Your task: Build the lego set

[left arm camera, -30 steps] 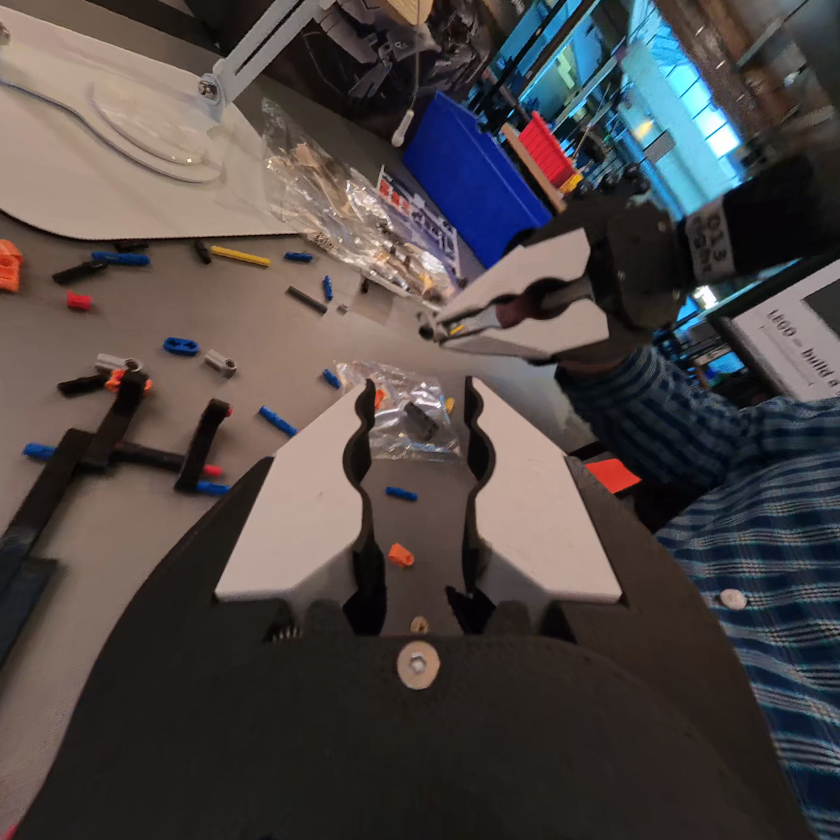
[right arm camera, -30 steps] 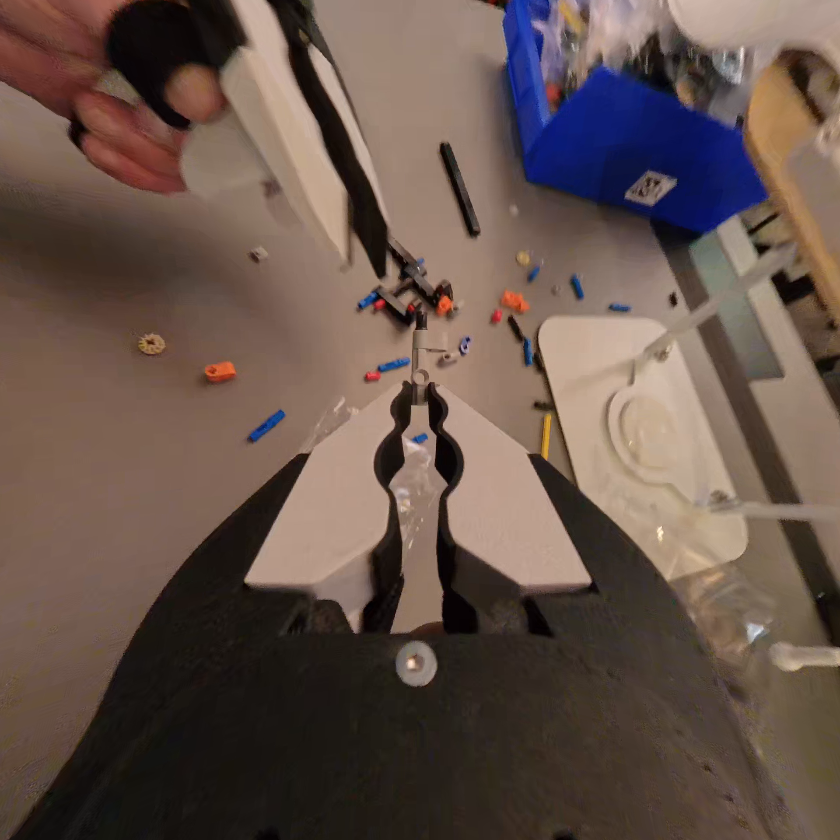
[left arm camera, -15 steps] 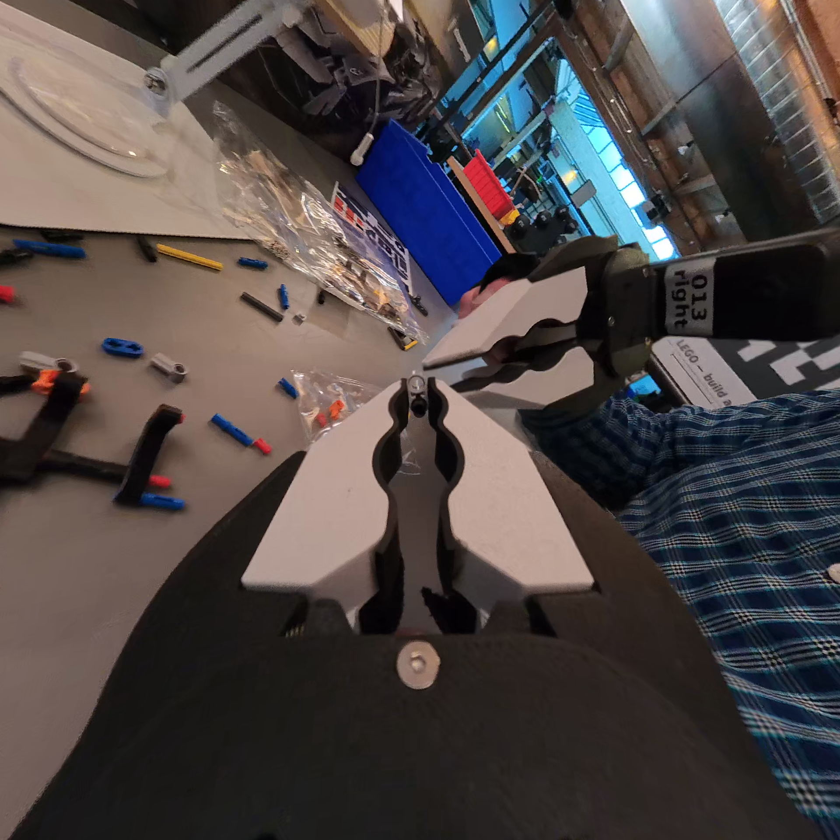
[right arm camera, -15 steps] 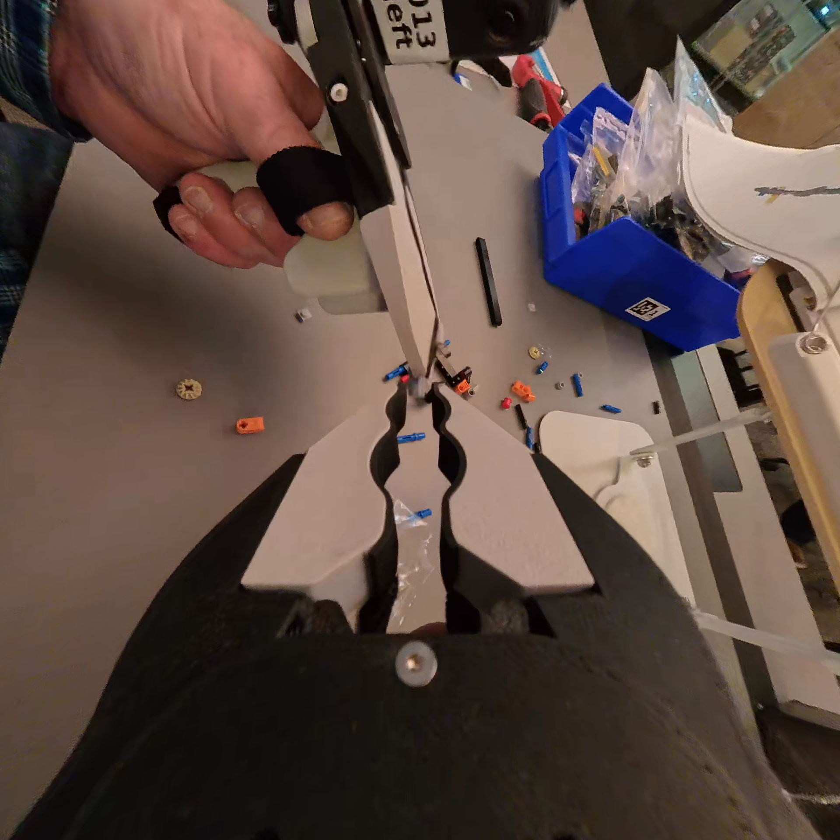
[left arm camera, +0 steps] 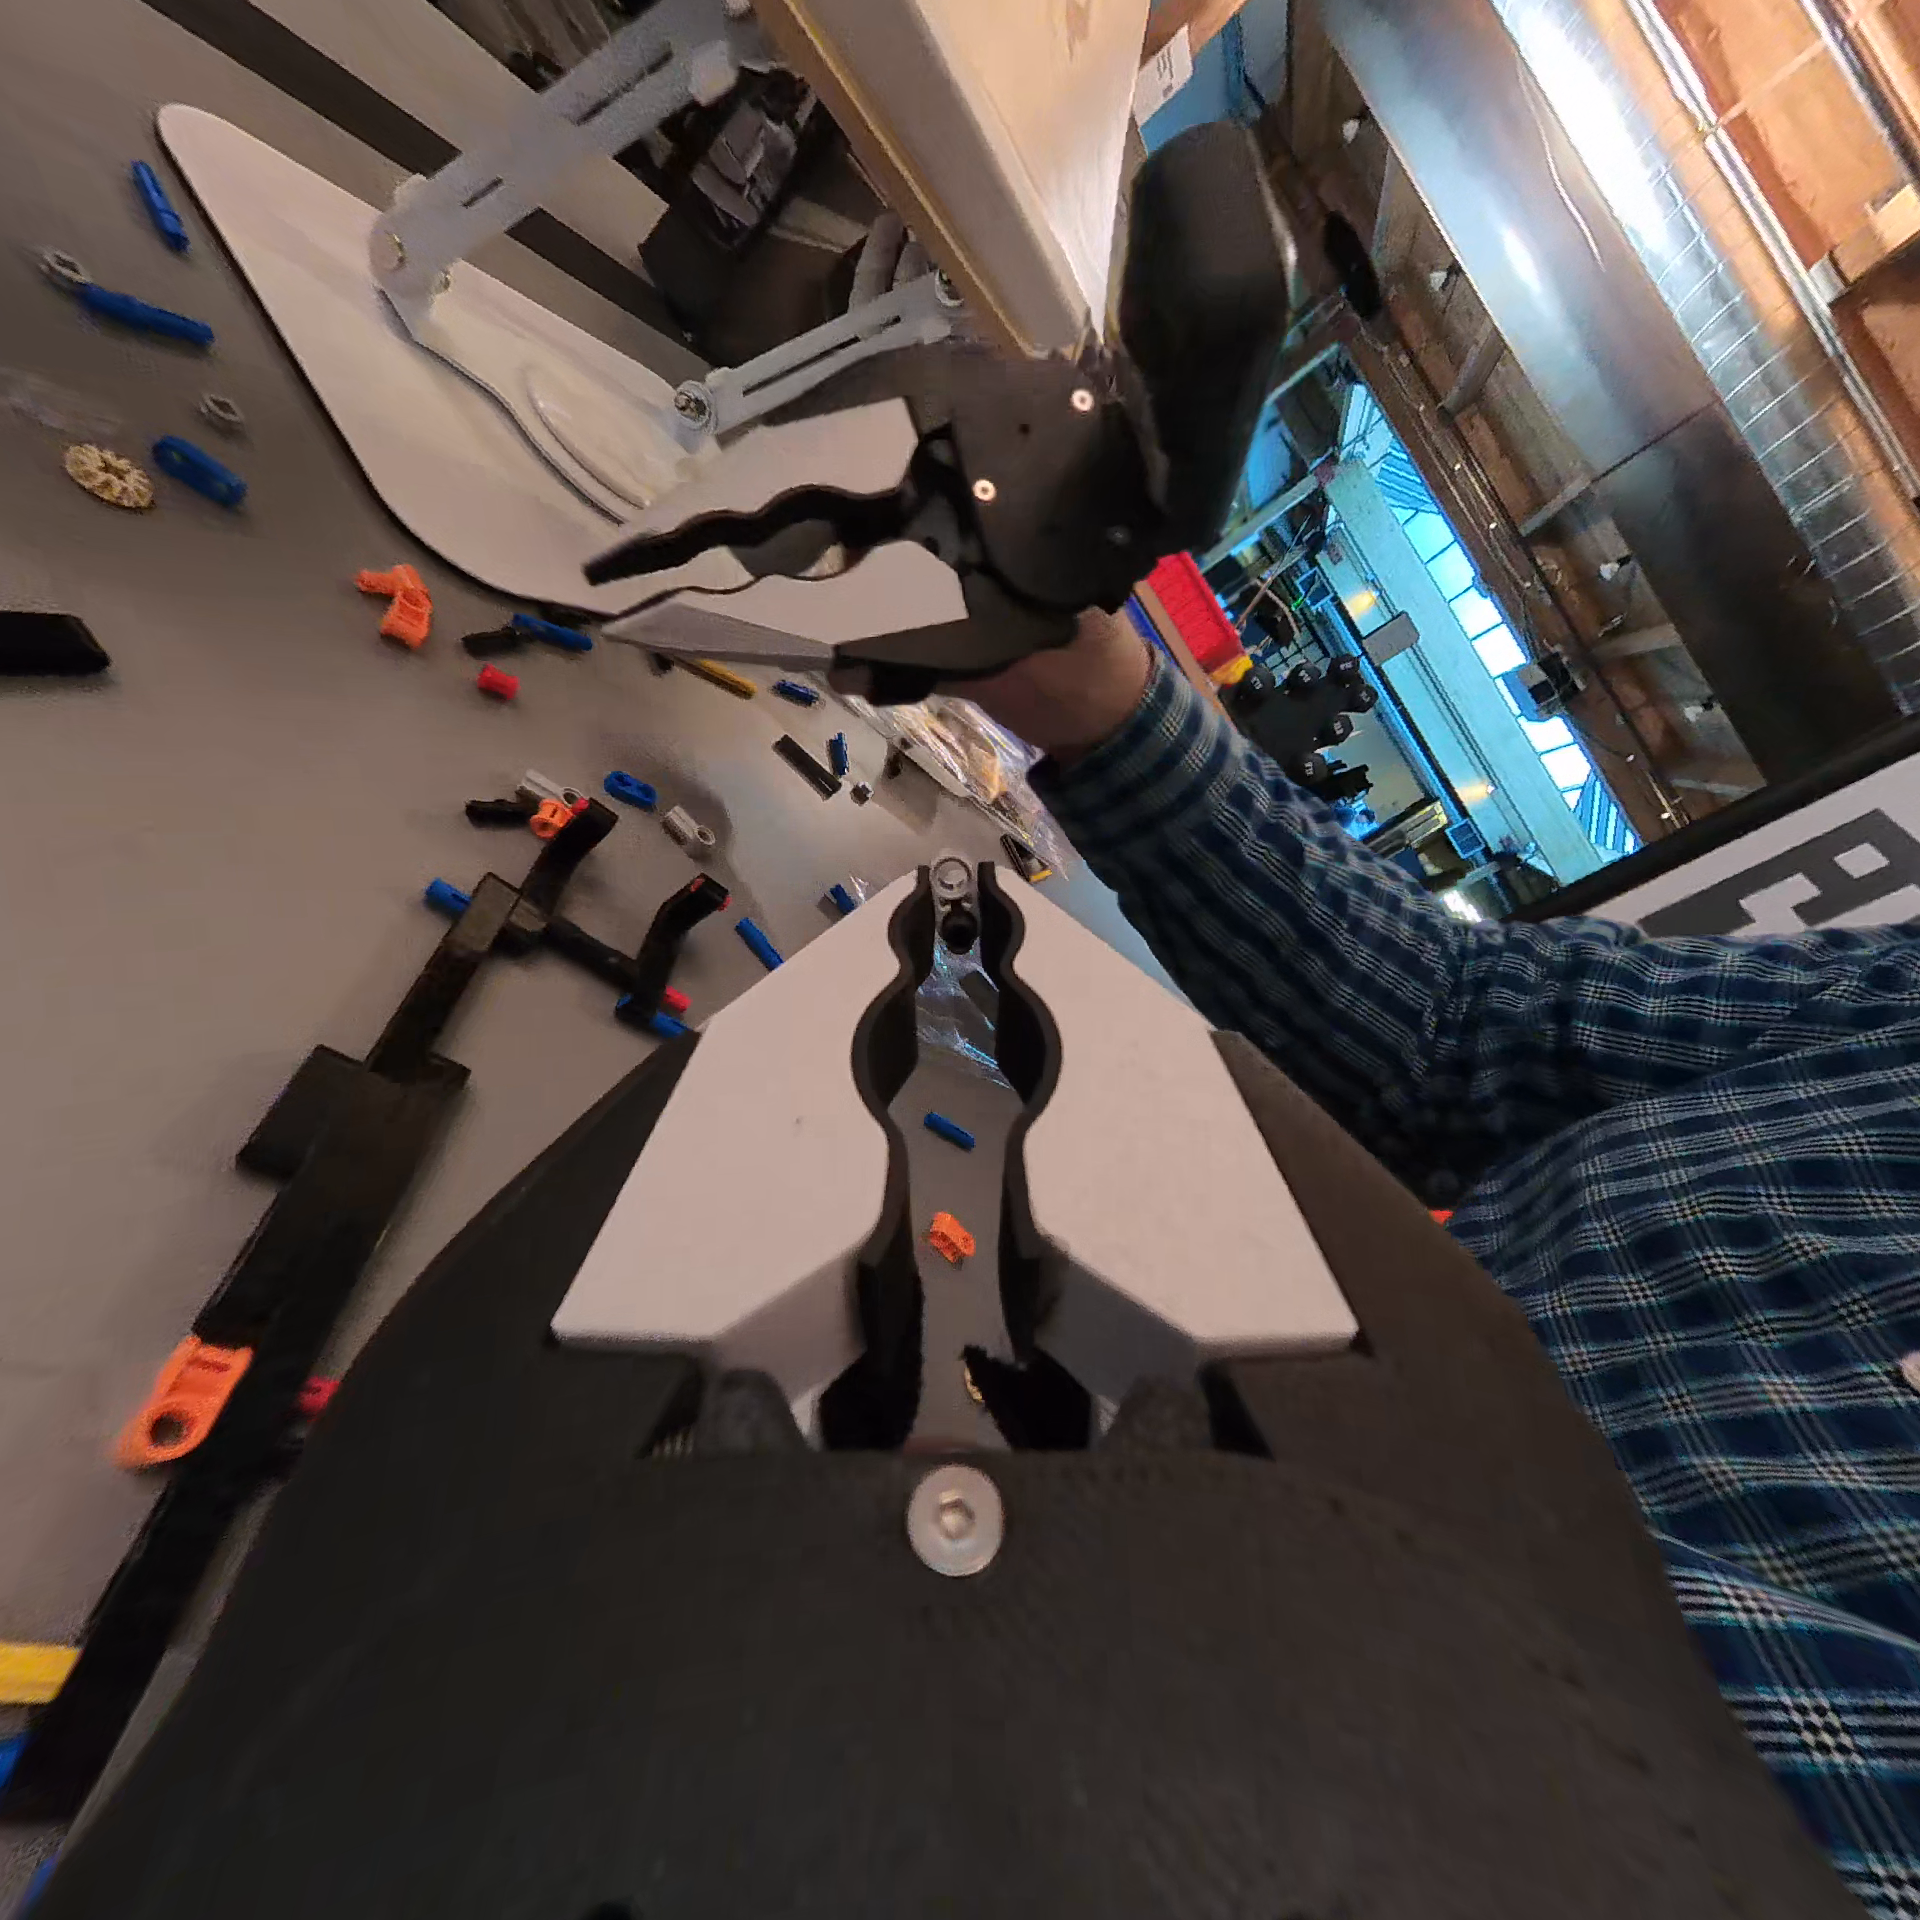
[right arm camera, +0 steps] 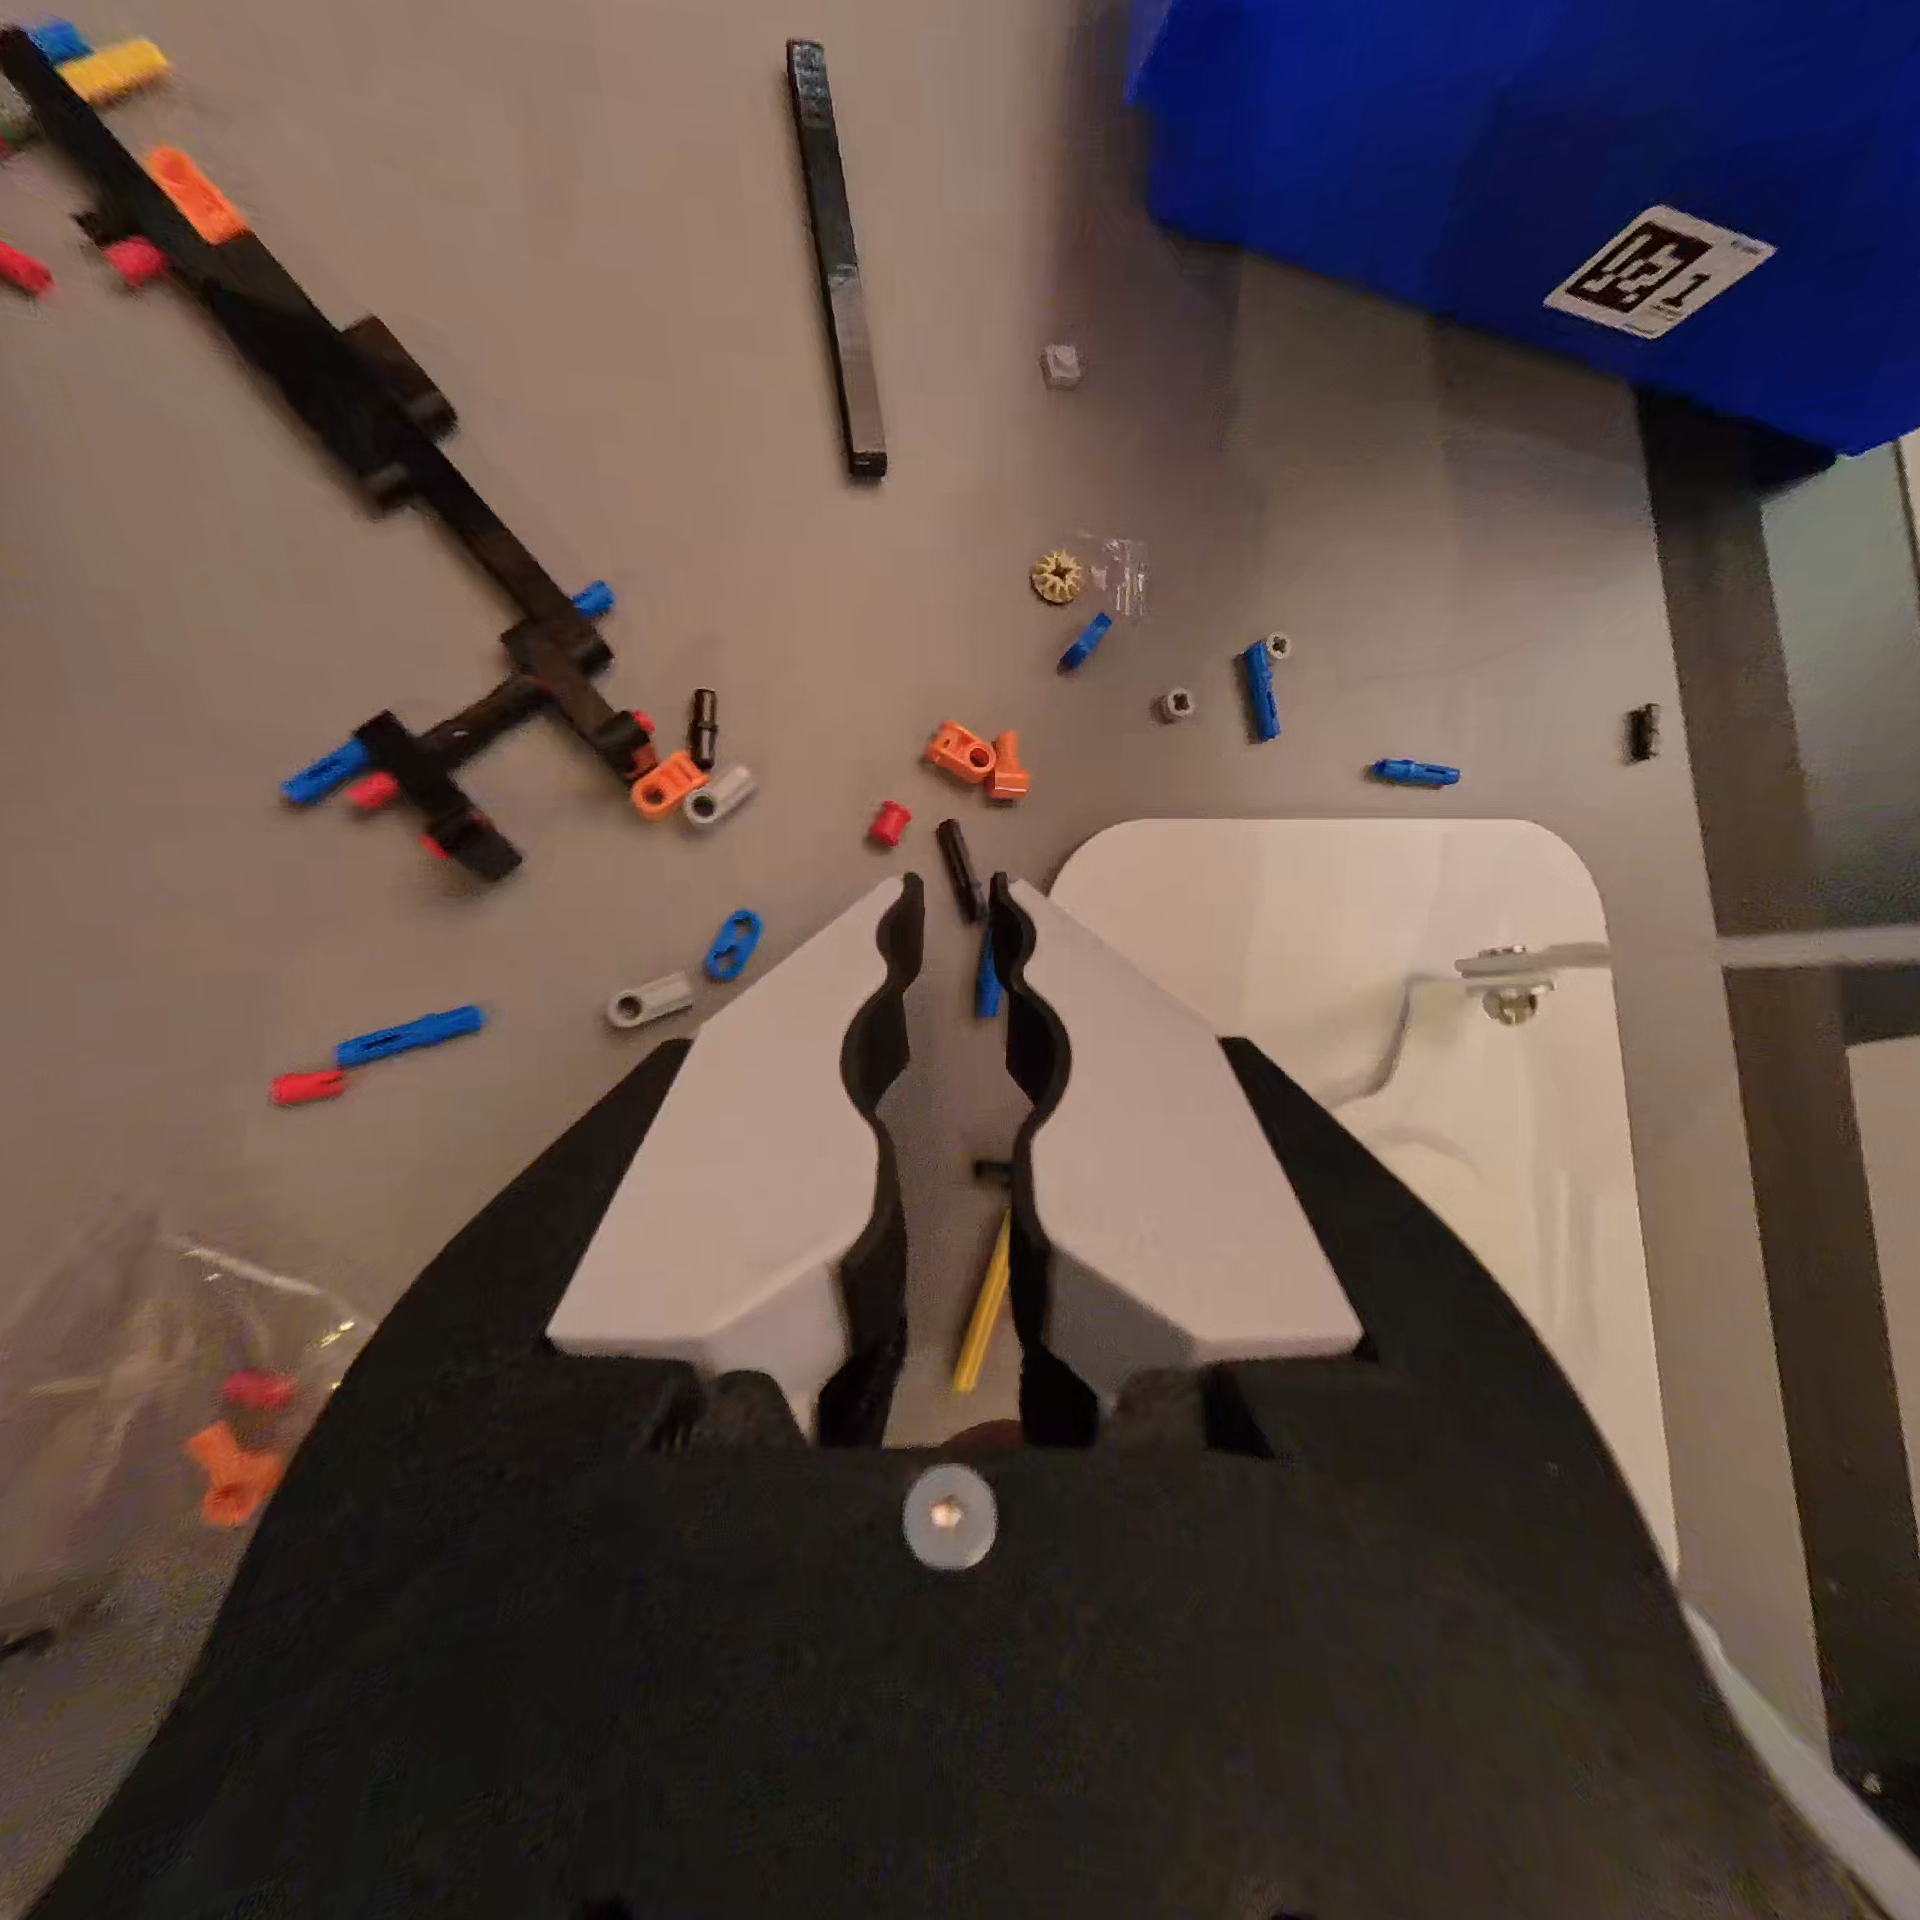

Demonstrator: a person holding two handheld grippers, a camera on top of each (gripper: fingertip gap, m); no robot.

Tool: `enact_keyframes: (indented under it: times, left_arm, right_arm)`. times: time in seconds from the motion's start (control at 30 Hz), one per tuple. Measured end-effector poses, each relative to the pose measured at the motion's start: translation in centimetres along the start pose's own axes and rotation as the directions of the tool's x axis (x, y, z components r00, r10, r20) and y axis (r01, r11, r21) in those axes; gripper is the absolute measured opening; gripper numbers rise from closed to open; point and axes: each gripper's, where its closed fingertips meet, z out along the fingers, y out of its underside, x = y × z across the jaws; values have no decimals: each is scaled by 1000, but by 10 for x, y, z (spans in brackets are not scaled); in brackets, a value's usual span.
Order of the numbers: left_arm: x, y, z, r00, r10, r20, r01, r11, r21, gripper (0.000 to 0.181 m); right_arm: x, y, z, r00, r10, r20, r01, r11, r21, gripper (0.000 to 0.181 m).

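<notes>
On my left wrist view, starting at the far left, loose pieces lie scattered on the grey table: blue pins, a tan gear and an orange connector. A long black assembly of beams stretches from the lower left edge toward the middle, with red and blue pins stuck in it. In the centre, my left gripper has its fingers drawn together at the tips, pinching a small grey connector with a black pin below it, held up above the table. Above and slightly left of it, my right gripper hangs in the air over the edge of a white board, its fingers a little apart with nothing between them. To the right, a sleeve in blue plaid fills the frame.

On my right wrist view, the black assembly runs from the top left corner toward the middle. A separate long black beam lies right of it. My right gripper sits in the centre, fingers parted and empty, above a black pin and a blue pin on the table. Two orange connectors and a red bush lie just beyond the tips. At the upper right stands a blue bin; the white board lies lower right.
</notes>
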Motion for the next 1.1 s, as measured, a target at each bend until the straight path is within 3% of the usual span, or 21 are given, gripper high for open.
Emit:
enact_keyframes:
  times: [0.23,0.5,0.7,0.8,1.1]
  left_arm:
    - [-11,-6,-5,998,-57,-29,58,998,27,5]
    - [-11,-16,-5,988,-111,-103,120,990,80,5]
    - [-3,-21,-3,980,-121,-160,140,983,118,5]
    - [6,-23,-1,979,-83,-184,106,987,121,5]
    - [26,-20,5,965,-56,-255,87,990,112,5]
  right_arm:
    - [2,15,26,994,15,104,-4,994,-108,10]
    - [-6,16,22,988,57,147,-45,996,-80,1]
    - [-28,-22,-29,985,86,151,-101,990,95,1]
    - [-55,-50,-61,989,15,146,-45,977,207,1]
    - [-87,-77,-92,990,-144,-8,141,959,247,1]
